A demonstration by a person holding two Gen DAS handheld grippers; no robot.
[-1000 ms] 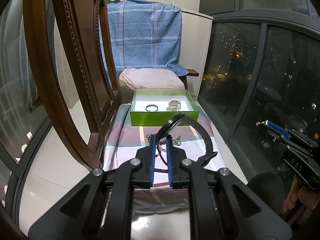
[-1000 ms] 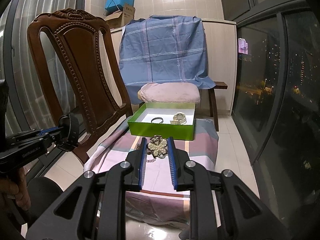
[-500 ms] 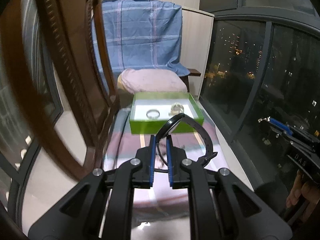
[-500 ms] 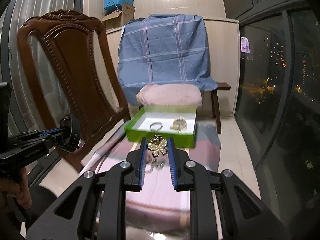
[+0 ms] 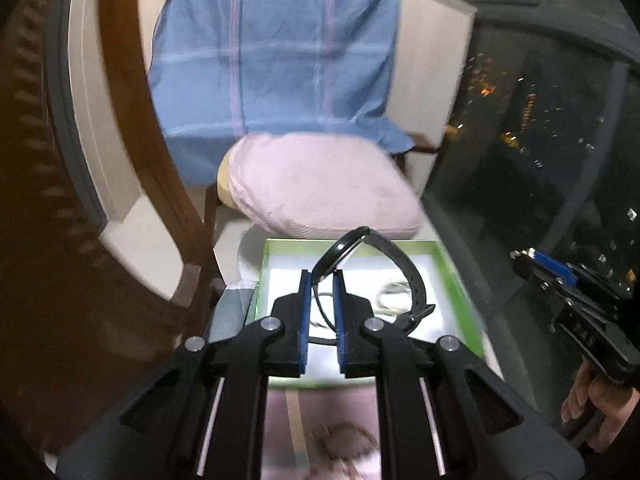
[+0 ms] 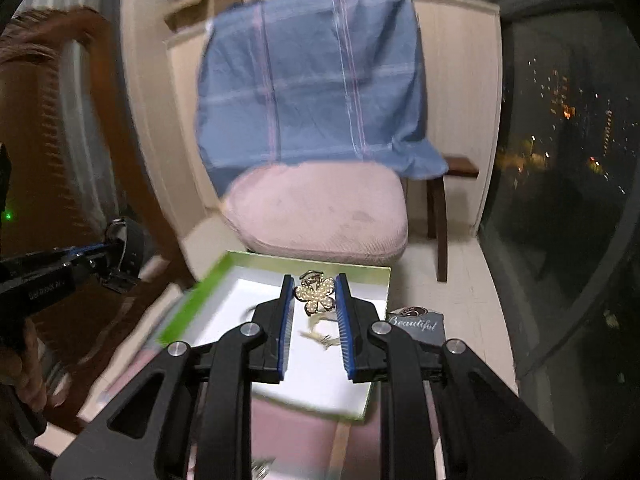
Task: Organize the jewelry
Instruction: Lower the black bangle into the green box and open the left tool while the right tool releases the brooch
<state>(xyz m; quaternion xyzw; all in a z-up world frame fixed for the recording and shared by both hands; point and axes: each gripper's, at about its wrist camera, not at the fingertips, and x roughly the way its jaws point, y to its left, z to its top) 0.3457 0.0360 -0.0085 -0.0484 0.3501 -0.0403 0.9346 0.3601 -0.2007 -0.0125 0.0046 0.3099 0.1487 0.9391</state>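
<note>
My left gripper point(image 5: 323, 274) is shut on a black wristwatch point(image 5: 374, 258) and holds it above the green box point(image 5: 460, 280). The watch's strap loops out to the right. My right gripper point(image 6: 315, 280) is shut on a gold flower-shaped hair clip point(image 6: 315, 295) and holds it above the same green box point(image 6: 382, 280), over its white inside. A silver watch point(image 5: 396, 294) and a ring lie blurred in the box. In the right wrist view the left gripper point(image 6: 120, 248) with the black watch point(image 6: 130, 246) shows at the left. The right gripper point(image 5: 532, 262) shows at the right in the left wrist view.
The box sits on a striped pink cloth point(image 5: 320, 432) with a bead bracelet point(image 5: 344, 440) near its front. A pink cushion point(image 6: 320, 216) and a blue plaid cloth point(image 6: 312, 92) lie behind the box. A dark wooden chair point(image 5: 132, 120) stands at the left; a dark window point(image 6: 560, 160) runs along the right.
Both grippers have moved forward and now hang over the green box, each still holding its piece. The view is blurred by the motion.
</note>
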